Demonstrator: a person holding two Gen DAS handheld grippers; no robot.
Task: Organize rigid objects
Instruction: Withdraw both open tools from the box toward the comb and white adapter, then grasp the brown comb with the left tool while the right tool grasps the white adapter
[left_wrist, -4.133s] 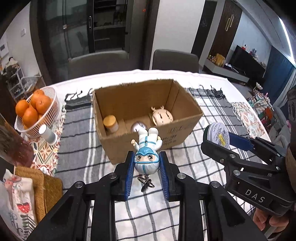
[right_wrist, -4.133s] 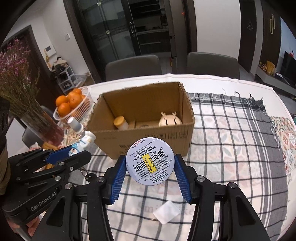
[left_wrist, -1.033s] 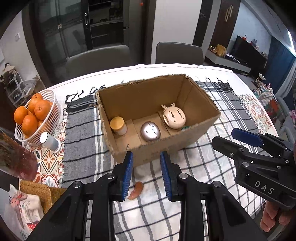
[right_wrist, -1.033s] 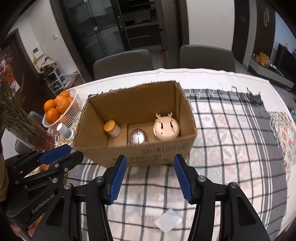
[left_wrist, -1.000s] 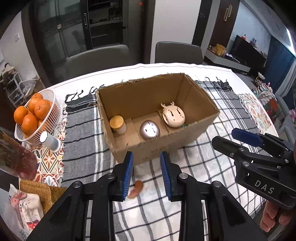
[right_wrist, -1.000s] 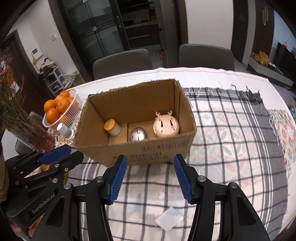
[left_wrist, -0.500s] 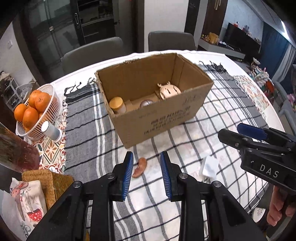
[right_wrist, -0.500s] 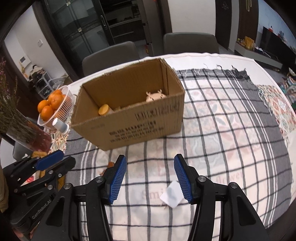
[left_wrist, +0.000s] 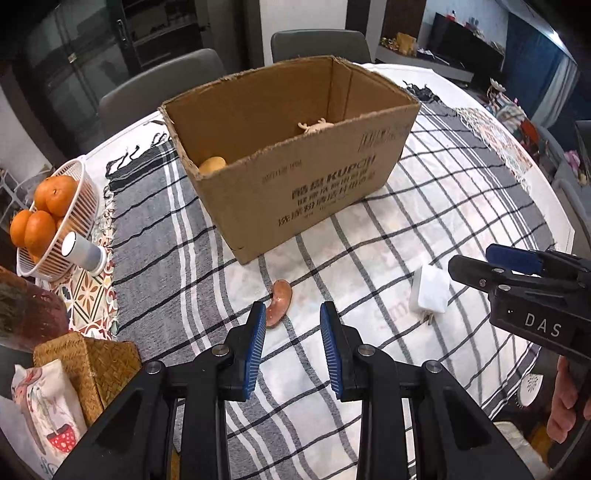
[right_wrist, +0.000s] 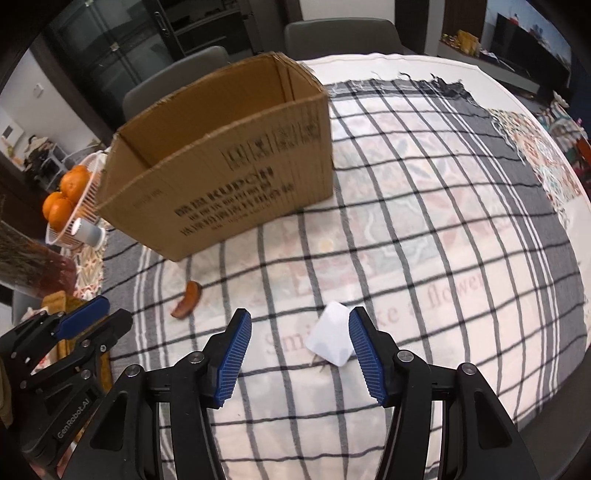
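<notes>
Currently two loose items lie on the checked cloth of the desk (left_wrist: 480, 192), both on the near side of the cardboard box (left_wrist: 314, 192); the rest is judged already sorted.

Left to right:
- Basket of oranges (left_wrist: 40, 218) and a small white cylinder (left_wrist: 83, 253) at the desk's left edge. Probably not part of the job.
- Left gripper (left_wrist: 291, 332): fingers apart, nothing between them. It hovers just short of the brown bean-shaped piece (left_wrist: 279, 302), which lies on the cloth close to the box's near corner.
- Box: open top. Inside, only a yellow-capped item (left_wrist: 212, 164) at the left wall and the antlers of a pale deer-shaped item (left_wrist: 314, 127) further right show over the rim. Anything else inside is hidden by the front wall.
- White charger block (right_wrist: 330, 339): flat on the cloth toward the desk's near edge, prongs facing the camera in the left wrist view.
- Right gripper (right_wrist: 299, 347): fingers wide apart, empty. The charger sits between them, nearer the right finger; contact cannot be told.

Judgement: mostly done. Remaining: grasp the bean piece and the charger, lift each over the rim, release in the box.
</notes>
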